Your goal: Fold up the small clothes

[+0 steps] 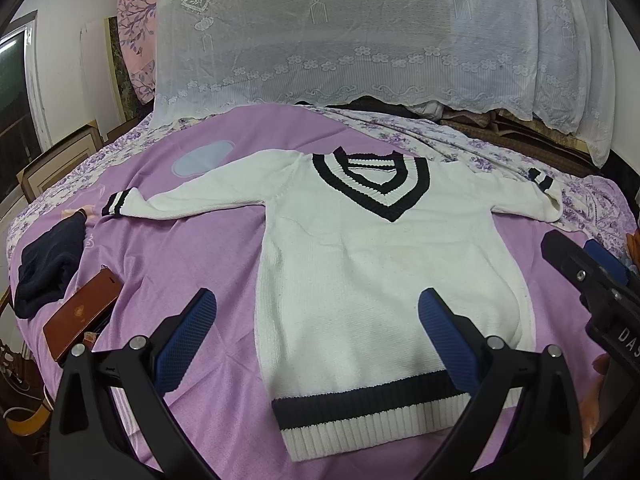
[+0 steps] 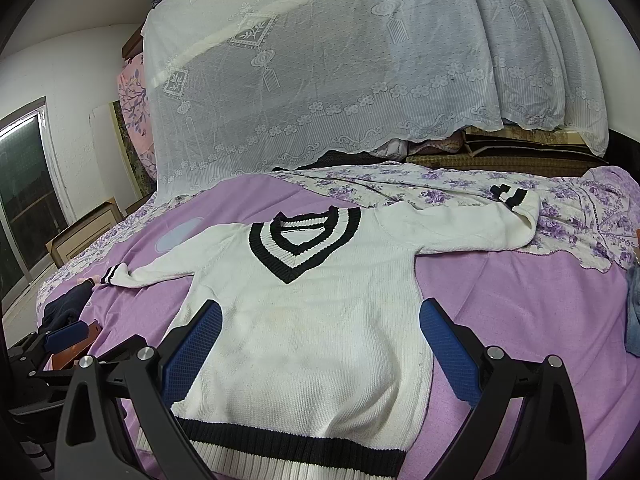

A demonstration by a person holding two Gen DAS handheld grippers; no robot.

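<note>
A small white knit sweater (image 1: 360, 264) with black V-neck stripes and a black and white hem lies flat, front up, on a purple bedspread (image 1: 188, 248). Both sleeves are spread out sideways. It also shows in the right wrist view (image 2: 312, 320). My left gripper (image 1: 318, 312) is open and empty, hovering over the sweater's lower body above the hem. My right gripper (image 2: 320, 320) is open and empty over the sweater's lower body. The right gripper also shows at the right edge of the left wrist view (image 1: 592, 272), beside the sweater.
A dark navy garment (image 1: 48, 268) and a brown wallet-like case (image 1: 80, 316) lie on the bed at the left. A floral sheet (image 2: 440, 188) and a white lace cover (image 1: 360, 28) over piled bedding are at the back. A blue cloth (image 2: 632, 312) sits at the right edge.
</note>
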